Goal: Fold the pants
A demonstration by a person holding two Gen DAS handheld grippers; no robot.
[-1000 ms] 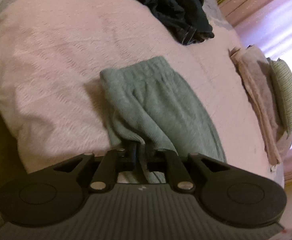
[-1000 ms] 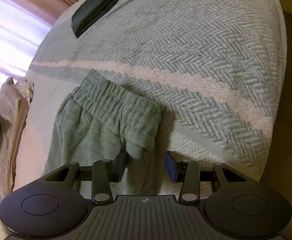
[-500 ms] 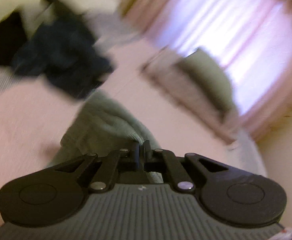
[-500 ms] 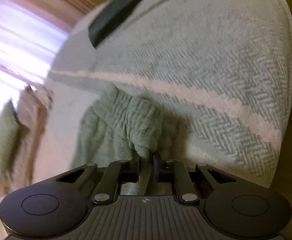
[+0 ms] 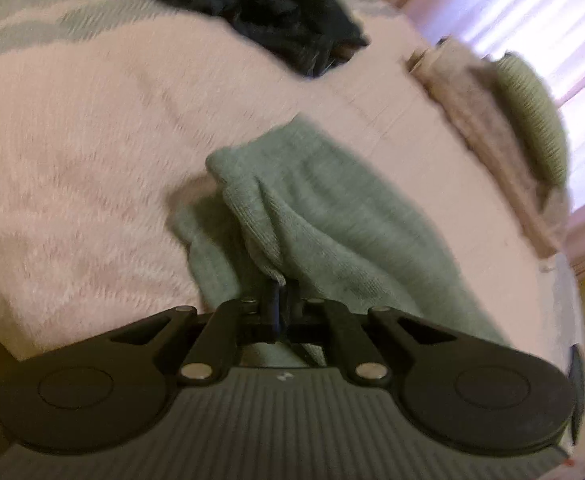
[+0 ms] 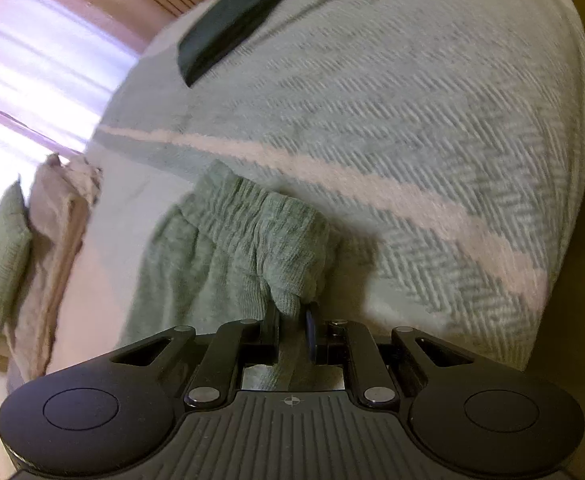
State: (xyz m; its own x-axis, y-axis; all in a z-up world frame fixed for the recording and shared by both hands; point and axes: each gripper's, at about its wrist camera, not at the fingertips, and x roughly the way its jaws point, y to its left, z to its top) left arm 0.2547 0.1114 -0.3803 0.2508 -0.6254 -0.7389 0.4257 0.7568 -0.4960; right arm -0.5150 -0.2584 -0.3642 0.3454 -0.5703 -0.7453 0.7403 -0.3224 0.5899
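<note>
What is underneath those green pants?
The green pants lie on a pink and grey bedspread, held by the left gripper and right gripper. Anything beneath the fabric is hidden.

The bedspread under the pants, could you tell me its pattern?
Grey-green herringbone bedspread with a pale stripe; right wrist view.

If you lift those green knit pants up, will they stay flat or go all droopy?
Probably droopy: the green knit pants already bunch into soft folds where the left gripper pinches them. The ribbed waistband crumples at the right gripper, so likely light, not slippery.
</note>
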